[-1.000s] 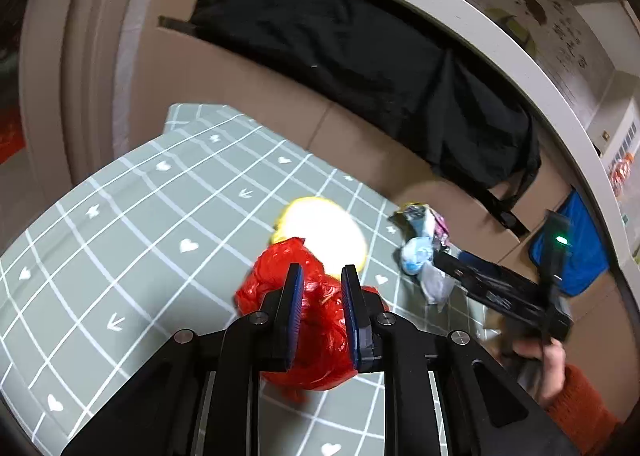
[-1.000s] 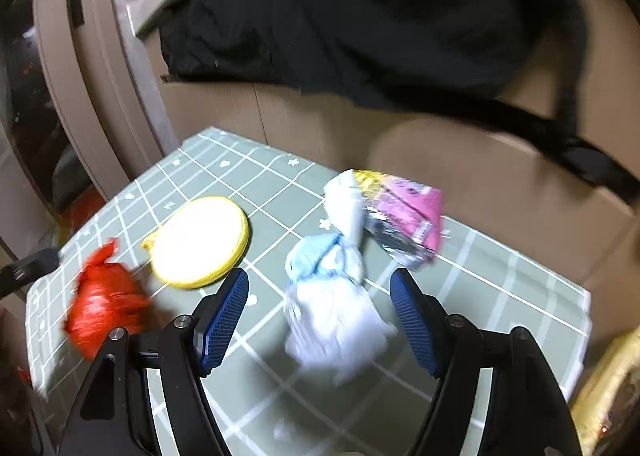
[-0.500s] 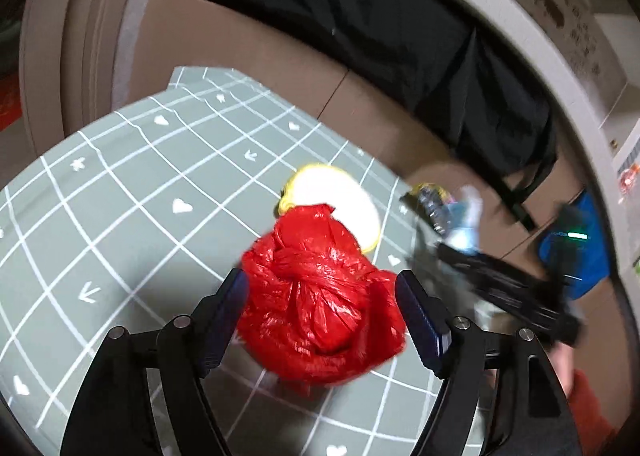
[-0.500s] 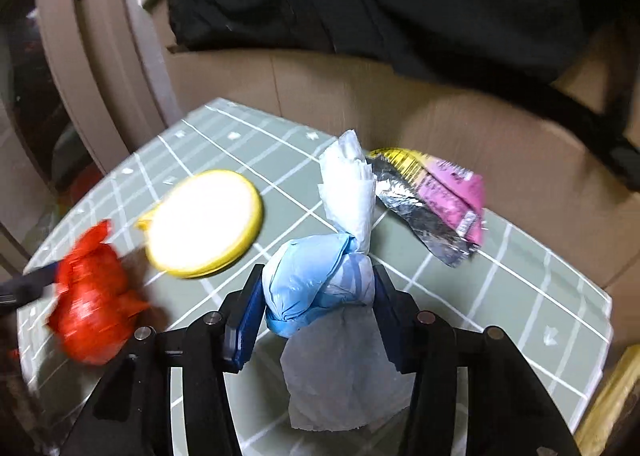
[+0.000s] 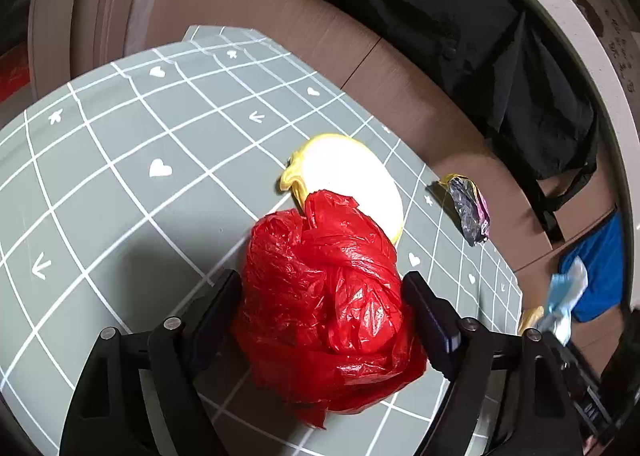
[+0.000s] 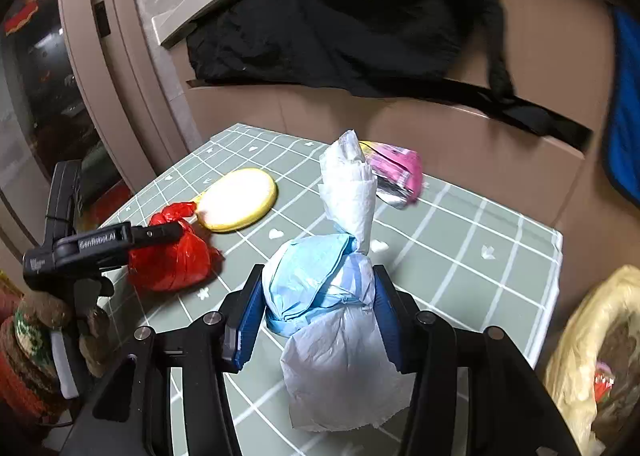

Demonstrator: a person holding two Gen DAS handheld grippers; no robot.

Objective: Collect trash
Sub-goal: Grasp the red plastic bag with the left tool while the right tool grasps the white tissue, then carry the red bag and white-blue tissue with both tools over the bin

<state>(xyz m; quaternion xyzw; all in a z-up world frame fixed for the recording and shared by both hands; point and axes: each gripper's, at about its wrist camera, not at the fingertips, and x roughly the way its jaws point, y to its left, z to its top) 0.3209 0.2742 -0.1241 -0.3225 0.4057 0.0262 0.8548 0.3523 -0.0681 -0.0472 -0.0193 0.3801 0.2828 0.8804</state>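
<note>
A crumpled red plastic bag [image 5: 324,308] sits on the green grid table [image 5: 120,159] between the fingers of my left gripper [image 5: 324,316], whose jaws are spread wide beside it. It also shows in the right wrist view [image 6: 172,256]. My right gripper [image 6: 320,300] is shut on a white and light blue tissue wad [image 6: 328,284] and holds it above the table; the wad shows in the left wrist view [image 5: 562,304]. A pink and silver foil wrapper [image 6: 396,171] lies at the table's far side [image 5: 468,207].
A yellow-rimmed white round lid [image 5: 348,175] lies just behind the red bag [image 6: 236,199]. A yellowish bag-lined bin [image 6: 592,356] stands off the table's right edge. Cardboard [image 6: 440,131] and a black bag [image 6: 340,23] stand behind the table.
My left gripper opened from a narrow pinch on the red bag and now straddles it. My right gripper closed on the tissue wad and lifted it off the table.
</note>
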